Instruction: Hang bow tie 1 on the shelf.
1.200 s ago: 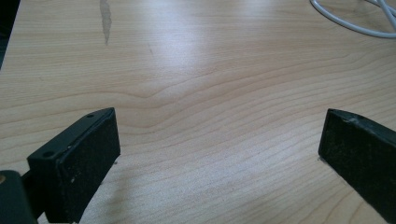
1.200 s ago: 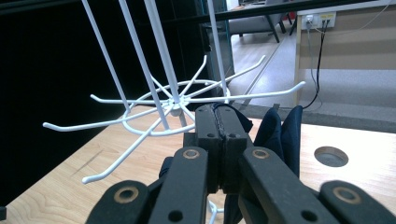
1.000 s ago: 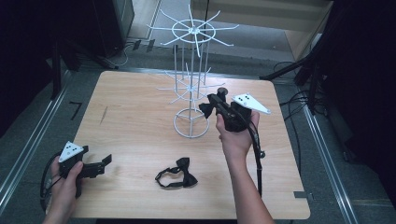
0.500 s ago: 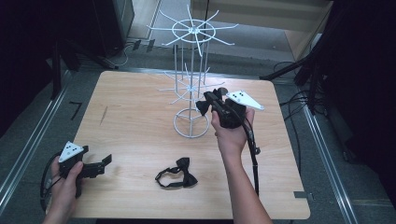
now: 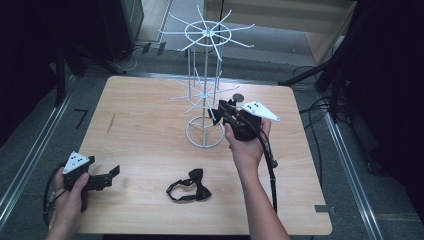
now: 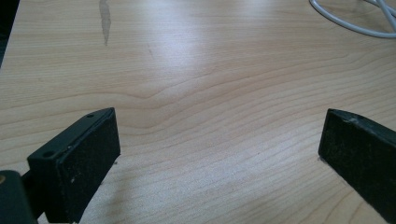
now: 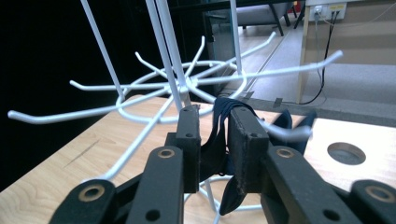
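A white wire rack (image 5: 205, 90) stands at the table's middle back, with hooks radiating in two tiers. My right gripper (image 5: 218, 111) is up at its lower tier, shut on a dark bow tie. In the right gripper view the jaws (image 7: 215, 122) pinch the bow tie's (image 7: 231, 196) strap, and a white hook (image 7: 285, 133) reaches into the fabric just right of them. A second black bow tie (image 5: 189, 186) lies flat near the table's front. My left gripper (image 5: 114, 172) rests at the front left, open, with bare wood between its pads (image 6: 88, 158).
The rack's round base ring (image 5: 205, 132) sits on the wooden table (image 5: 140, 125), and its edge curves into the left gripper view (image 6: 345, 23). A round hole (image 5: 238, 97) lies in the tabletop right of the rack. Cables trail from both grippers.
My right gripper has shifted a little left toward the rack's lower hooks with the bow tie in it. The left gripper and the bow tie on the table have stayed put.
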Tool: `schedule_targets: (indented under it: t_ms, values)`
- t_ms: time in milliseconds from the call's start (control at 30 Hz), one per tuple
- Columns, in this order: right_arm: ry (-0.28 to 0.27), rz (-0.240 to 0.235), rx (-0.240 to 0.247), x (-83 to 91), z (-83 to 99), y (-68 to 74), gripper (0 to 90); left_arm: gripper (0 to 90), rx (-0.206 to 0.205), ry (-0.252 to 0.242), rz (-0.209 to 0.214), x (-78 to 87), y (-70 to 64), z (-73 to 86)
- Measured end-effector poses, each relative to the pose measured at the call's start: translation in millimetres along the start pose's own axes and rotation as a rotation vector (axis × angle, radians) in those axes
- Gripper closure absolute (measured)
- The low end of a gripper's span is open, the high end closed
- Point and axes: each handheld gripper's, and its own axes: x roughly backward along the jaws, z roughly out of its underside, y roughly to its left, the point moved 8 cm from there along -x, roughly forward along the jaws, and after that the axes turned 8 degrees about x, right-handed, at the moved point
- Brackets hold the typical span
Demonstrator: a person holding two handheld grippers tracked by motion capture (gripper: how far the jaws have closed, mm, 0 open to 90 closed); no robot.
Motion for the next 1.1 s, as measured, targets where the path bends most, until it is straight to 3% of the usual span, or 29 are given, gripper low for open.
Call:
schedule_targets:
  t_ms: [433,800,1100]
  values:
    - [0.025,-0.013,-0.010,9.4,19.2,-6.7,66.9,0.0,0.000,-0.002,-0.002,-0.3,-0.5,0.0]
    - [0.036,-0.022,0.025,22.7,35.3,-2.3,56.8,0.0,0.003,-0.001,0.000,-0.3,-0.8,0.2]
    - [0.089,0.021,0.124,25.3,58.6,6.9,39.2,0.0,0.001,0.005,-0.002,-0.1,-0.6,0.6]
